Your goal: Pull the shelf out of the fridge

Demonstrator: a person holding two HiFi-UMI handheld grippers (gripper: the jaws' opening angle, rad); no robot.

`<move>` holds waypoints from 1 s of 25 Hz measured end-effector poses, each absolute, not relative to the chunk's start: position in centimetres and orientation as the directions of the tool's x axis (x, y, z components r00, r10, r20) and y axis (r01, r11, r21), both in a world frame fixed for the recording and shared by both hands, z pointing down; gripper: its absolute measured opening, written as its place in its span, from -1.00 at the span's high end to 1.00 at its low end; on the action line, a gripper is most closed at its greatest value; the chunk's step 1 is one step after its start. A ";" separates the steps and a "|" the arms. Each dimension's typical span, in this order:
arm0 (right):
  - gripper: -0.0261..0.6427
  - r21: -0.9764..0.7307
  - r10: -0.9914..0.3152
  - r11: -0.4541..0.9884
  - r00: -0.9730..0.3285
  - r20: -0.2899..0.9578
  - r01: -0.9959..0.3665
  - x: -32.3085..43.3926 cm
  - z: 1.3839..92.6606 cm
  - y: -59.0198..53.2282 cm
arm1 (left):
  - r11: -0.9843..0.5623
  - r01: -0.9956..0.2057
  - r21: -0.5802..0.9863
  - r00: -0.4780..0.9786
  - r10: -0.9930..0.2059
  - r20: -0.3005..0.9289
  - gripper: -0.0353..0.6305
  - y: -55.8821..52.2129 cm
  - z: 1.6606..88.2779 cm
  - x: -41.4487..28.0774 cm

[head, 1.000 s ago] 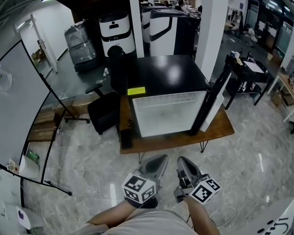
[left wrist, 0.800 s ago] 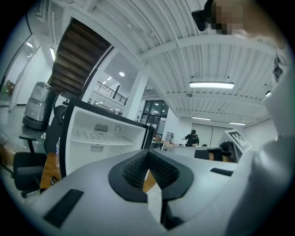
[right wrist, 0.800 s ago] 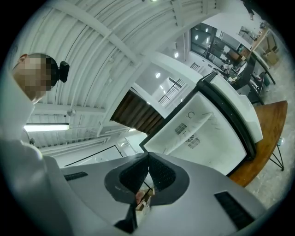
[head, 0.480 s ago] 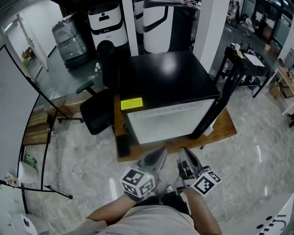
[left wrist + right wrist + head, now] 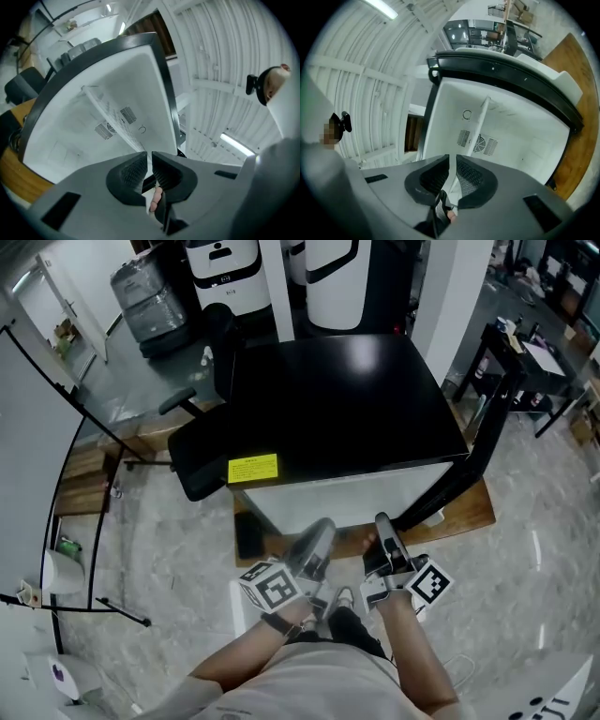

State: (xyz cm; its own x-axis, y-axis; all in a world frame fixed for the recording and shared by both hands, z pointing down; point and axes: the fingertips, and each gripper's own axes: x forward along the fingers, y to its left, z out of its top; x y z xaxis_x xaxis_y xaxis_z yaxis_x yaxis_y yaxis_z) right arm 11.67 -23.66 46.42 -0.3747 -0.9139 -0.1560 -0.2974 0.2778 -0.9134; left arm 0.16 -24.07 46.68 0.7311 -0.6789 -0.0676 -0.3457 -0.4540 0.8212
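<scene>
Closer in: fridge (image 5: 337, 486) now just ahead of both grippers. Left gripper (image 5: 323, 527) jaws barely parting, right gripper (image 5: 382, 520) jaws together, both empty. Approach step, I judge; next needs jaws opened onto shelf (image 5: 116, 121) edge.

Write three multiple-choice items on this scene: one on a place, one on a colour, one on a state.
1. Where is the yellow label?
A. chair
B. fridge top
C. floor

2. What colour is the fridge's inside?
A. black
B. blue
C. white

3. The fridge door is:
A. open
B. shut
C. taken off

Key:
1 B: the label lies on the black top near a front corner.
2 C: both gripper views show white inner walls.
3 A: the door stands swung out at the side, leaving the inside and its shelf in plain view.
</scene>
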 end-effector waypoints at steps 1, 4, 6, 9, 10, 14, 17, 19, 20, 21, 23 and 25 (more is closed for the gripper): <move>0.84 -0.921 -0.916 0.267 -0.371 -0.152 -0.283 12.1 46.9 -24.4 | -0.430 -0.333 0.839 0.717 -0.693 -0.070 0.84 -24.8 47.0 0.2; 0.82 -0.939 -0.924 0.237 -0.356 -0.139 -0.248 13.4 48.3 -26.6 | -0.363 -0.304 0.881 0.680 -0.730 -0.066 0.51 -26.7 48.0 0.0; 0.69 -0.950 -0.926 0.222 -0.352 -0.135 -0.221 14.0 49.0 -28.0 | -0.321 -0.261 0.911 0.654 -0.753 -0.078 0.47 -27.9 48.5 0.0; 0.63 -0.959 -0.927 0.208 -0.352 -0.131 -0.191 14.5 49.8 -29.8 | -0.245 -0.180 0.953 0.601 -0.794 -0.090 0.45 -29.7 49.1 -0.4; 0.62 -0.961 -0.924 0.211 -0.356 -0.136 -0.181 14.6 49.9 -30.4 | -0.235 -0.160 0.959 0.586 -0.804 -0.100 0.45 -30.4 49.1 -0.5; 0.61 -0.965 -0.916 0.220 -0.370 -0.155 -0.140 14.6 50.0 -32.7 | -0.228 -0.115 0.967 0.541 -0.831 -0.131 0.42 -33.2 49.0 -0.7; 0.60 -0.967 -0.915 0.220 -0.371 -0.160 -0.127 14.8 50.3 -34.3 | -0.228 -0.097 0.969 0.524 -0.839 -0.145 0.42 -34.9 49.1 -0.2; 0.60 -0.969 -0.916 0.217 -0.369 -0.160 -0.118 14.8 50.5 -35.1 | -0.224 -0.084 0.971 0.510 -0.847 -0.151 0.42 -35.7 49.3 -0.1; 0.60 -0.969 -0.915 0.218 -0.368 -0.163 -0.113 14.8 50.6 -35.4 | -0.224 -0.082 0.971 0.502 -0.851 -0.154 0.42 -36.0 49.4 -0.3; 0.60 -0.970 -0.915 0.219 -0.367 -0.166 -0.107 14.7 50.6 -35.7 | -0.224 -0.082 0.971 0.494 -0.855 -0.156 0.42 -36.3 49.6 -0.4; 0.60 -0.971 -0.916 0.218 -0.364 -0.170 -0.095 14.8 50.7 -36.3 | -0.223 -0.079 0.972 0.478 -0.864 -0.159 0.43 -36.7 49.8 -0.7; 0.60 -0.972 -0.917 0.217 -0.359 -0.172 -0.088 14.9 50.8 -36.9 | -0.225 -0.072 0.972 0.461 -0.871 -0.168 0.55 -37.2 49.8 -1.0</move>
State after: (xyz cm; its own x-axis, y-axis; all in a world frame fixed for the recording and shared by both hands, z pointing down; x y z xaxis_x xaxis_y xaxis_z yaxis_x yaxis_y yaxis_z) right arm 14.91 -36.91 50.75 -0.3588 -0.9174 -0.1720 -0.0878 0.2166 -0.9723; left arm -1.04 -37.18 49.84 0.4611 -0.8714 -0.1676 -0.0715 -0.2247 0.9718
